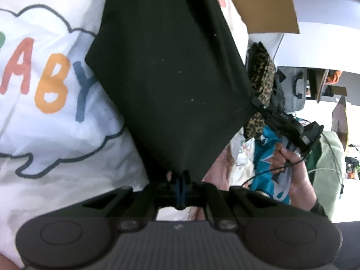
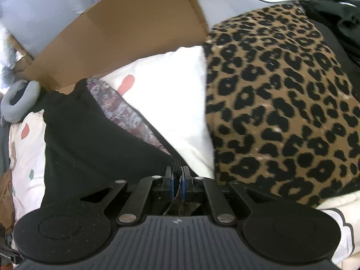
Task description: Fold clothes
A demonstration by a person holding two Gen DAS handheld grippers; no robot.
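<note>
A black ribbed garment (image 1: 166, 74) hangs stretched in front of the left wrist camera, its lower corner pinched in my left gripper (image 1: 181, 180), which is shut on it. Seen from the left wrist, my right gripper (image 1: 256, 101) clamps the cloth's right corner, with a hand (image 1: 292, 164) on its handle. In the right wrist view my right gripper (image 2: 177, 176) is shut on a corner of the same black garment (image 2: 94, 139), which runs off to the left. A patterned purple lining (image 2: 121, 114) shows along its edge.
A white sheet printed with coloured letters (image 1: 45, 85) lies under the garment. A leopard-print cloth (image 2: 281, 103) bulges at the right, beside a white pillow (image 2: 175, 103). A cardboard flap (image 2: 126, 36) stands behind. A teal garment (image 1: 267, 153) and other clothes are piled at the right.
</note>
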